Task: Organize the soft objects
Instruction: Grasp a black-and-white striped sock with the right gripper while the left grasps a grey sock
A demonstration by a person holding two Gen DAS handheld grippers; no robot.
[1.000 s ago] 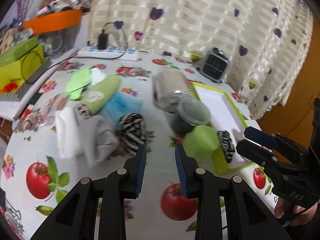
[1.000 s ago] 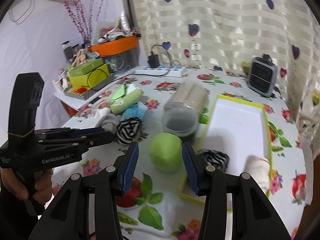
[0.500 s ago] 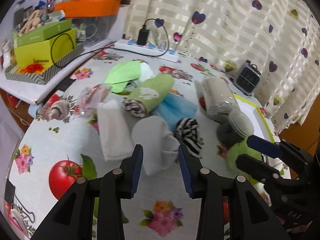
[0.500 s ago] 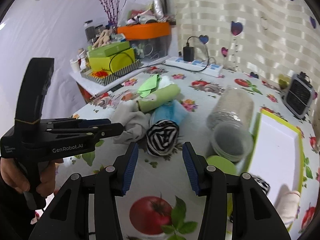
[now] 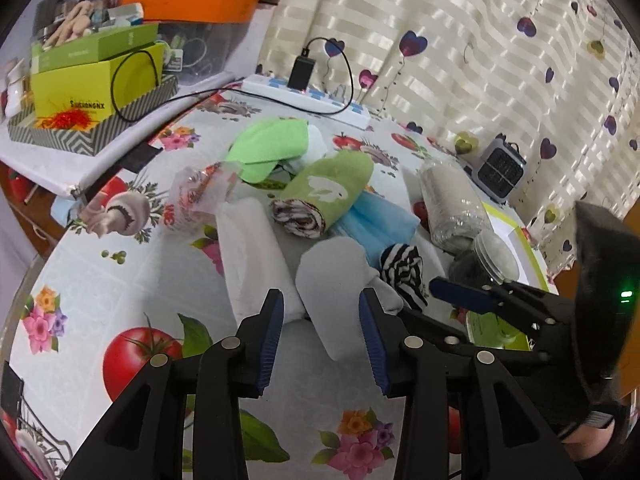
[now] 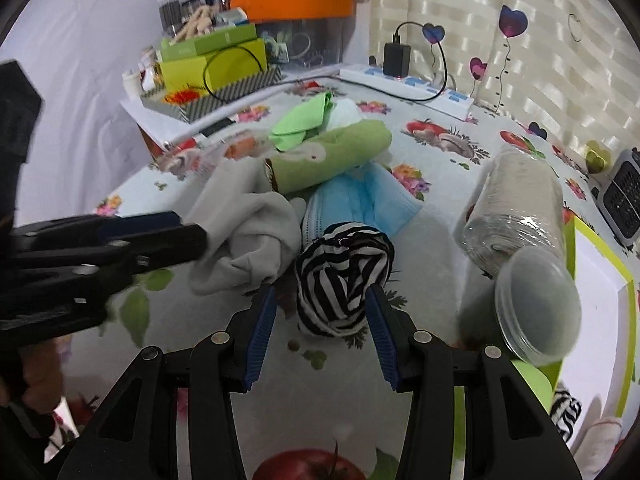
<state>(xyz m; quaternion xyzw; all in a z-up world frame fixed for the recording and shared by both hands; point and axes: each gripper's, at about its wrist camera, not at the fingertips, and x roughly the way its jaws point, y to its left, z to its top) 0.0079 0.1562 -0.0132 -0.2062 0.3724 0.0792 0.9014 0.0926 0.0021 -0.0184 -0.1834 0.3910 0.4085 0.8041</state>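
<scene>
White power strip with black charger by the curtain — orange bin, small heater.

Far ahead of the fingers hangs a cream striped curtain with little hearts on it. The table wears a cloth with tomatoes and flowers, and a white power strip lies along its far edge. Up to the left is a plain pale wall.
</scene>
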